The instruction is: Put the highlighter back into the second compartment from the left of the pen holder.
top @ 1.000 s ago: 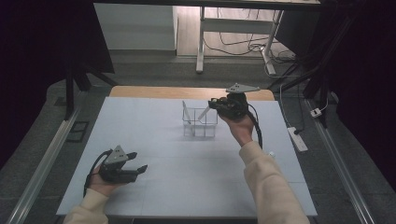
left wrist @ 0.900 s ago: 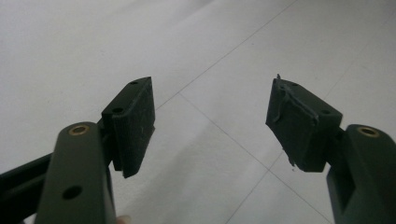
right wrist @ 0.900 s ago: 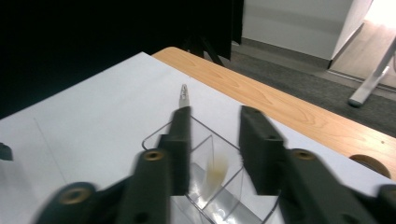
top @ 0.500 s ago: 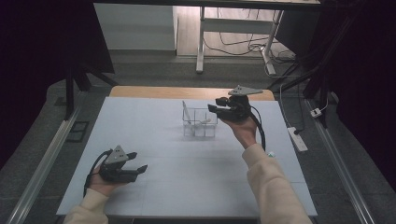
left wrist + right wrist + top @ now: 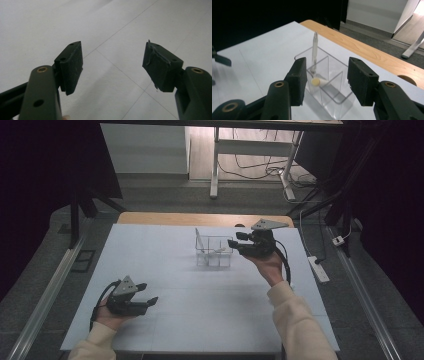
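Beside clear acrylic organizer (image 5: 214, 251), right gripper (image 5: 234, 243) jaws just opening, empty, left gripper (image 5: 148, 294) open, empty.

No readable text or labels anywhere

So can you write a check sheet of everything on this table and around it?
Surface: white table, wooden strip along its far edge.
Job's things: clear organizer with compartments; a clear pen stands in one, a white stick with a yellowish end leans in it.
Clutter: nothing seen.
Grippers: left gripper open, nothing between its jaws, low over the table; right gripper beside the organizer, jaws just been opening, nothing held.
Cables: one trails from each gripper; more on the floor.
Surroundings: power strip on the floor, dark curtains.
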A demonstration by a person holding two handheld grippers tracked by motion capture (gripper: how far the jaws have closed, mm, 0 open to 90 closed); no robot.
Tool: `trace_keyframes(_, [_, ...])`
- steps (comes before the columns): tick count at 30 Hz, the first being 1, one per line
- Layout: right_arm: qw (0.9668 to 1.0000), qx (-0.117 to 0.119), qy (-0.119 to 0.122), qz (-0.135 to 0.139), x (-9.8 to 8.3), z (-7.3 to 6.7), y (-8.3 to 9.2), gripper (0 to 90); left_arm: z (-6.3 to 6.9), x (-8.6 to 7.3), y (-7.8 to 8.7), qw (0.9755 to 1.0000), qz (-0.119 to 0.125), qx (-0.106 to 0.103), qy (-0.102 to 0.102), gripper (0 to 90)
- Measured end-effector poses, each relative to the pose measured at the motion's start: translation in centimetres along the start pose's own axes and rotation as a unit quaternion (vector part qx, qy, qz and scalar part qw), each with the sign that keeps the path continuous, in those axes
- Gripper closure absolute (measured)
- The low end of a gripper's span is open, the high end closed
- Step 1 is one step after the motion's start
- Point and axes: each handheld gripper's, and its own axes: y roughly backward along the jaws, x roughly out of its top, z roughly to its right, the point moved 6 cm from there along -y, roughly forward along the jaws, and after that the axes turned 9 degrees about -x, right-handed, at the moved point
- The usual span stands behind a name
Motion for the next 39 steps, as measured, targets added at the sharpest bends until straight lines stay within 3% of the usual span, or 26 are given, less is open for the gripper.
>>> trace_keyframes(6, [0.9998, 0.008, 0.014, -0.012, -1.4, 0.1, 1.6, 47.3, 0.0, 0.0, 0.0, 1.0, -0.001, -0.001, 0.0, 32.6])
trace_keyframes(19, [0.9995, -0.005, 0.022, -0.022, -5.2, 1.3, 5.0, 45.0, 0.0, 0.0, -0.2, 1.0, -0.005, 0.001, 0.0, 32.5])
trace_keyframes(25, [0.9994, -0.006, 0.018, -0.029, -6.9, 1.8, 5.9, 44.8, 0.0, 0.0, -0.2, 1.0, -0.005, 0.001, 0.0, 32.5])
trace_keyframes(39, [0.9964, 0.013, 0.059, -0.059, -8.9, 2.3, 7.3, 43.8, -0.3, -0.1, -0.4, 1.0, -0.004, -0.002, 0.005, 32.5])
